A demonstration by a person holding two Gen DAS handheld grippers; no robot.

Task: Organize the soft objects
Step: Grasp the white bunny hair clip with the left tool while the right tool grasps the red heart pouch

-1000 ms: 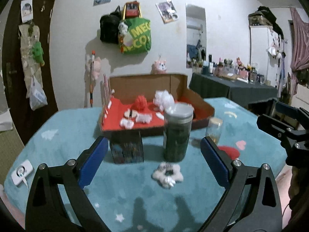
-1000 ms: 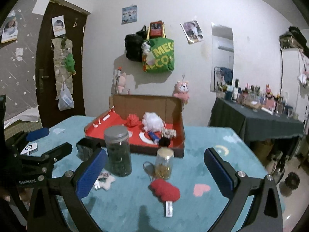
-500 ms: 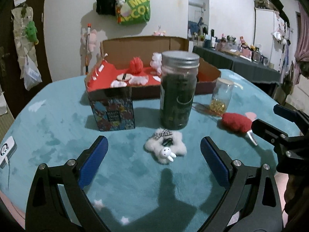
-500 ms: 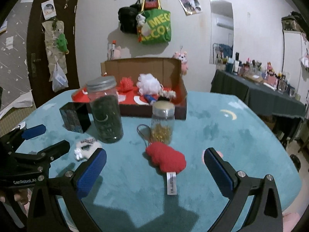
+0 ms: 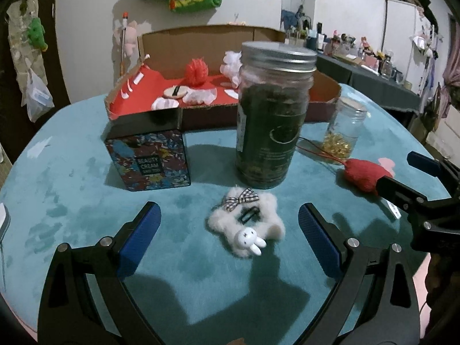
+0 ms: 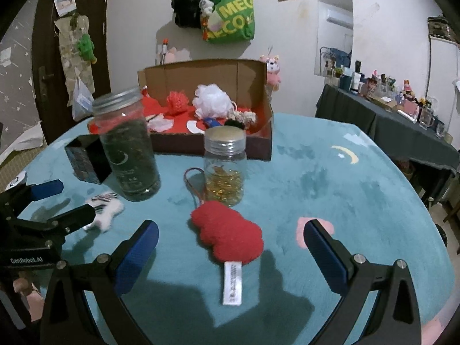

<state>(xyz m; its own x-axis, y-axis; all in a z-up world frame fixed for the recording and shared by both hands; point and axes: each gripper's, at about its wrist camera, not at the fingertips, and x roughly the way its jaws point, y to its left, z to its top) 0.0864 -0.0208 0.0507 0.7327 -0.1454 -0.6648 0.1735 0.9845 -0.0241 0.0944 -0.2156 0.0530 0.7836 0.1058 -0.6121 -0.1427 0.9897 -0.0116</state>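
Two soft things lie loose on the teal worktop, each framed by wide-spread, empty fingers. On the left, the left gripper brackets the white fluffy clip; it should probably drop straight down and pinch across the fluff, clear of the hard bunny charm. Just behind stand the patterned tin and the tall dark jar, easy to knock on lifting. Further right, the right gripper straddles the red plush, whose cord loops beside the small jar. The cardboard box waits beyond.
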